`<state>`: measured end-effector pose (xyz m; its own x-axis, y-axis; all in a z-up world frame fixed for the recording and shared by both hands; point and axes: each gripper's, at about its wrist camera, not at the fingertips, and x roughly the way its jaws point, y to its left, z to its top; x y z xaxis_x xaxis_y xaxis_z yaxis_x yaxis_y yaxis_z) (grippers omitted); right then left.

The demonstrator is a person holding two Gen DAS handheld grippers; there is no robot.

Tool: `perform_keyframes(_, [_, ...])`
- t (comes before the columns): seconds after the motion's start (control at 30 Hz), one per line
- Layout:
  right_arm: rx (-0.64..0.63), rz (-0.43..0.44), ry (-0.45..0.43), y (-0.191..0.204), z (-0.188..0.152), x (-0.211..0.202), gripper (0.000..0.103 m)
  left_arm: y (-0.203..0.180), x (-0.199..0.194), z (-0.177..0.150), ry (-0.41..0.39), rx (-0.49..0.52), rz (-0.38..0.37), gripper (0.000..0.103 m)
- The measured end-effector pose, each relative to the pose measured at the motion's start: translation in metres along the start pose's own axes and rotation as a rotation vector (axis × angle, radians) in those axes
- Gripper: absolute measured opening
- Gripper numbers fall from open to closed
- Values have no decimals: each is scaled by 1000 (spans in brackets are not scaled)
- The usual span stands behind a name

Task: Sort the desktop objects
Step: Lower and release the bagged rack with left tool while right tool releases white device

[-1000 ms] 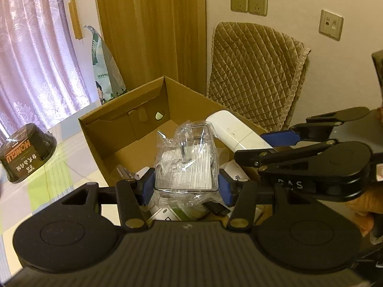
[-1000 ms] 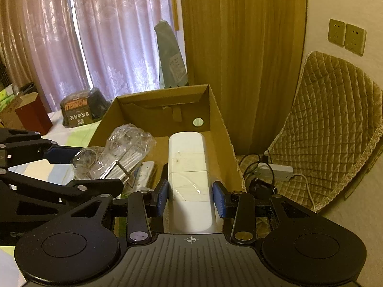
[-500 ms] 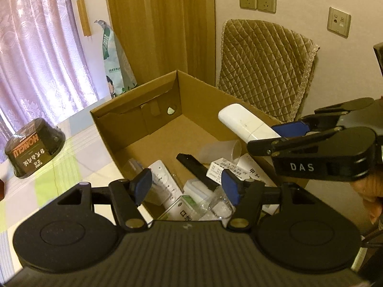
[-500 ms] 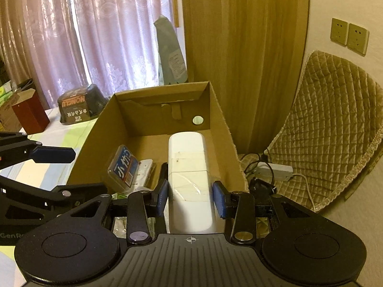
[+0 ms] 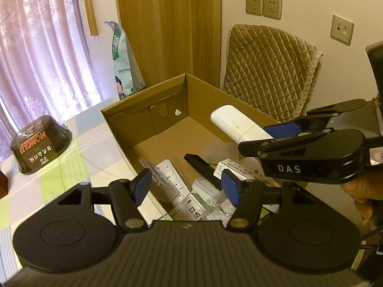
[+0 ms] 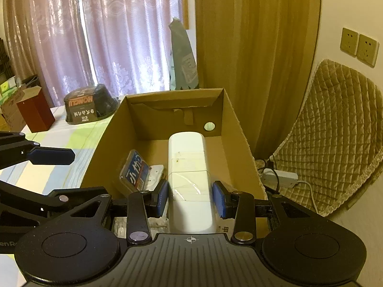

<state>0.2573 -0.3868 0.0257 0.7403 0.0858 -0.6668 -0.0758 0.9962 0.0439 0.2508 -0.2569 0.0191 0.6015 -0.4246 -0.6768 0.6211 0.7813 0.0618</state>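
Left claw (image 5: 188, 190): you are holding it with the blue pads spread wide apart and nothing between them, above the near edge of the cardboard box (image 5: 143, 105).
Right claw (image 6: 190, 197): you are holding it around the white case (image 6: 188, 165); the left pad is touching the case, while a narrow gap is showing at the right pad, so you cannot tell whether the grip is firm.
White case: it is pointing toward 12 o'clock in the right wrist view, above the box interior.
Box contents: a white remote (image 5: 171, 179), a black bar (image 5: 201, 167) and printed packets (image 5: 191, 209) are lying on the box floor; a blue-labelled clear pack (image 6: 135, 171) is leaning at 10 o'clock of the right claw.
Desk (image 5: 71, 162): it is carrying the box, with a black bowl (image 5: 40, 142) sitting upside down at 9 o'clock.
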Motion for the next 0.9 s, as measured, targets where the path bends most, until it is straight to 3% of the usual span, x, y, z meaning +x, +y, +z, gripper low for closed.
perform_keyframes(0.53, [-1, -1, -20, 4, 4, 8, 40, 7, -1, -5, 6, -13, 10, 60])
perform_keyframes(0.6, [-3, -1, -33, 4, 3, 7, 60, 8, -1, -6, 8, -16, 12, 60])
perform_keyframes(0.63, [0, -4, -44, 3, 3, 5, 78, 8, -1, -7, 10, -17, 12, 60])
perform_keyframes(0.9, [33, -20, -68, -3, -4, -10, 79, 11, -8, -15, 18, -51, 17, 63])
